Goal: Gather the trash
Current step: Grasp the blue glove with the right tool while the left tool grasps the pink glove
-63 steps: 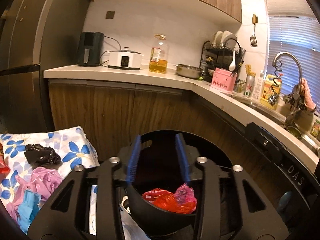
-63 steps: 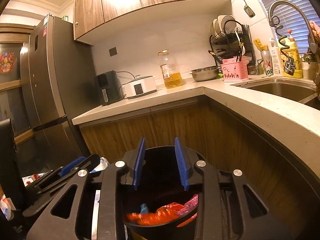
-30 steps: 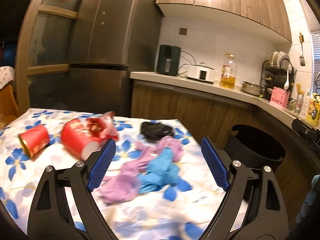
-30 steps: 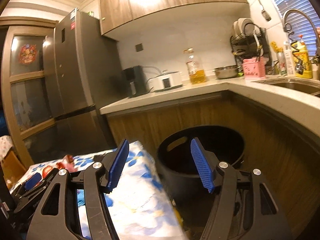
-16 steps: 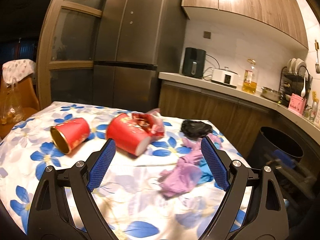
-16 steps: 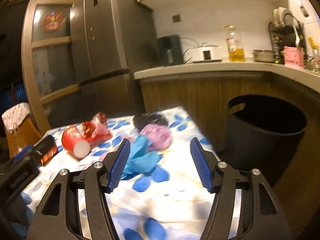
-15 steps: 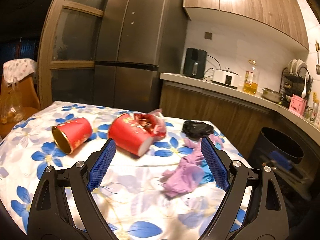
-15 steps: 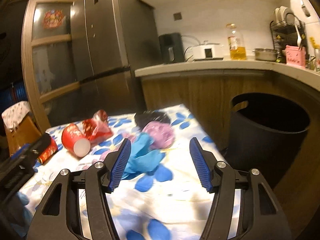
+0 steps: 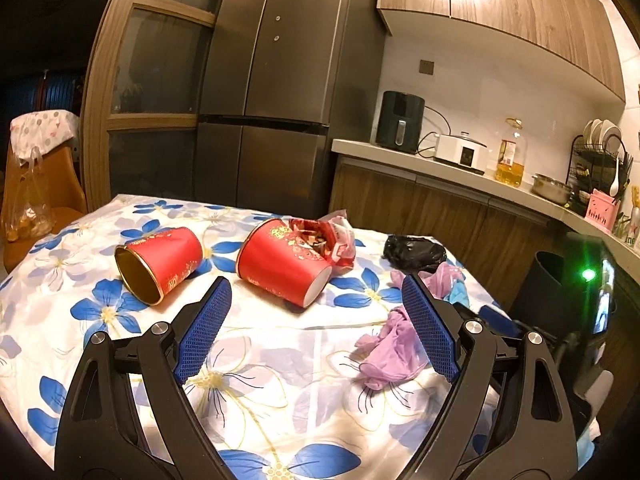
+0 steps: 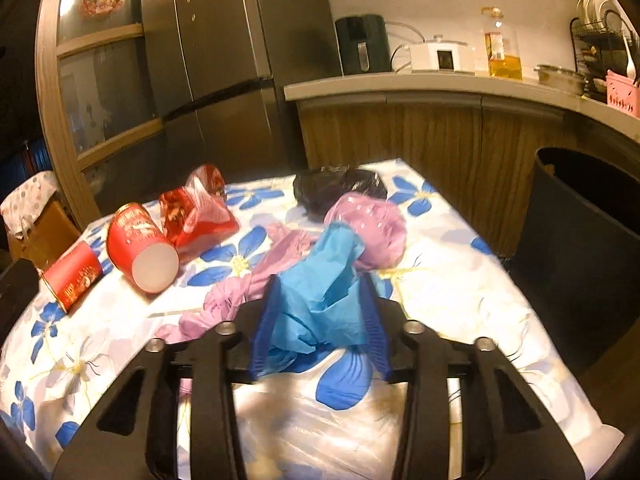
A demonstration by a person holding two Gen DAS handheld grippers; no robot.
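Trash lies on a table under a flowered cloth [image 10: 440, 288]. My right gripper [image 10: 320, 284] is low over it. Its jaws are closing on a crumpled blue glove [image 10: 324, 280], which fills the gap and touches both pads. Pink-purple gloves [image 10: 240, 296] and a purple bag [image 10: 372, 220] lie against the glove. A black bag [image 10: 340, 188] sits behind. My left gripper [image 9: 313, 286] hangs open and empty above the cloth, facing two tipped red cups [image 9: 160, 258] [image 9: 280, 266] and a red wrapper [image 9: 324, 236]. The black bin [image 10: 580, 232] stands right of the table.
A dark fridge [image 9: 272, 80] rises behind the table. The kitchen counter [image 9: 440, 164] carries an air fryer, a cooker and an oil bottle. An orange chair [image 9: 44, 184] with a plastic bag stands at the far left. The table's right edge drops off beside the bin.
My right gripper swung from the bin to the table, came down over the blue glove, and its jaws narrowed around it. My left gripper turned left from the bin, now facing the red cups.
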